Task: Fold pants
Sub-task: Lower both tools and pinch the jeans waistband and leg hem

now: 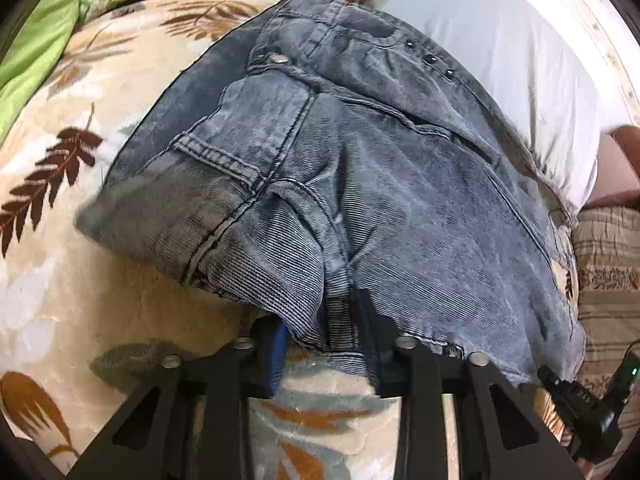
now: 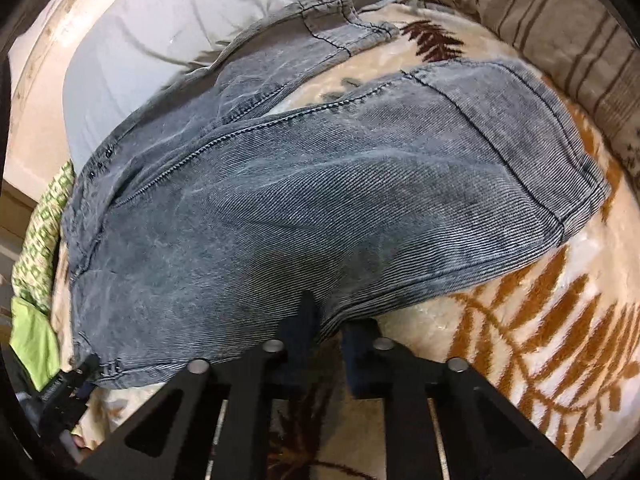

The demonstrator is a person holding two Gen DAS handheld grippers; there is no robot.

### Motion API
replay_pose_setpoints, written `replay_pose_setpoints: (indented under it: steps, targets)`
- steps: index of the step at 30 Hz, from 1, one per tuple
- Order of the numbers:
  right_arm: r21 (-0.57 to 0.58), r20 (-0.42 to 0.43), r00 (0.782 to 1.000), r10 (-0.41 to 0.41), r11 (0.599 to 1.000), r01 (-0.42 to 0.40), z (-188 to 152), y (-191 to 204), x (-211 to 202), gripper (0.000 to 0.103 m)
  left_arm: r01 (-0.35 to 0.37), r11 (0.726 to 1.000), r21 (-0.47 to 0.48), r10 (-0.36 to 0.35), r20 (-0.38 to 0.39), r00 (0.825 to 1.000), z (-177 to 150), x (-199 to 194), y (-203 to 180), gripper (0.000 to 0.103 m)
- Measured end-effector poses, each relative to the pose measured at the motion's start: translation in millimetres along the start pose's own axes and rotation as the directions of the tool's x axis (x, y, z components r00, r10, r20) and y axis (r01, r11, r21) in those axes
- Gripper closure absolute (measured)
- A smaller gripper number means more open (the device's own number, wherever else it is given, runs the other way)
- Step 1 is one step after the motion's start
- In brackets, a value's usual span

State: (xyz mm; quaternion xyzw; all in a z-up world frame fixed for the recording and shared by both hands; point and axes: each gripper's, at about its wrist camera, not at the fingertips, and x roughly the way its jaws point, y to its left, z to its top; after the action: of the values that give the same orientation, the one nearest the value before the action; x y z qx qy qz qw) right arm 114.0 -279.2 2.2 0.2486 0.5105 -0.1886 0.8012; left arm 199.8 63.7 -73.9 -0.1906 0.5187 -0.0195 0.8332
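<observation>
- Looking along the left gripper (image 1: 326, 344) first: the pants (image 1: 340, 168), washed grey-blue denim shorts, lie spread on a leaf-patterned blanket (image 1: 80, 280) over a bed, waistband and its studs towards the far side by a white pillow (image 1: 500, 52).
- The left fingers (image 1: 278, 354) have drawn in on the near edge of the denim at the crotch end; a bunched fold sits between them, so I take it as grasped, though the pads are mostly hidden under the cloth.
- Thick seams, belt loops and a rivet show here. I'd judge the fabric soft but fairly heavy: it will drape and sag, not slide, and the plush blanket will drag on it.
- Turning to the right gripper (image 2: 326, 332): the same pants (image 2: 280, 200) fill the view, one leg hem out to the right, the other farther back near the pillow (image 2: 168, 24).
- The right fingers (image 2: 306, 320) are clenched right together, pinching the near edge of a leg.
- A hold on the edge seam looks soundest to me; a single loose layer would likely pull free and leave the under layer behind.
</observation>
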Motion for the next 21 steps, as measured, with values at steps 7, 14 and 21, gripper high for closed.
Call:
replay_pose_setpoints:
  steps: [7,14,21]
  targets:
    - [-0.026,-0.029,1.000,-0.007,1.000,0.006,-19,5,-15,0.101,-0.125,0.991,0.045,0.125,0.000,0.992,-18,-29,11,0.098]
    - [-0.045,-0.049,0.999,-0.024,0.999,0.022,-48,8,-30,0.101,-0.173,0.982,0.071,0.171,0.038,0.985,-34,-57,10,0.098]
    - [-0.075,-0.072,0.997,-0.025,0.997,0.019,-62,8,-32,0.094,-0.226,0.968,0.110,0.223,0.040,0.974,-50,-60,3,0.098]
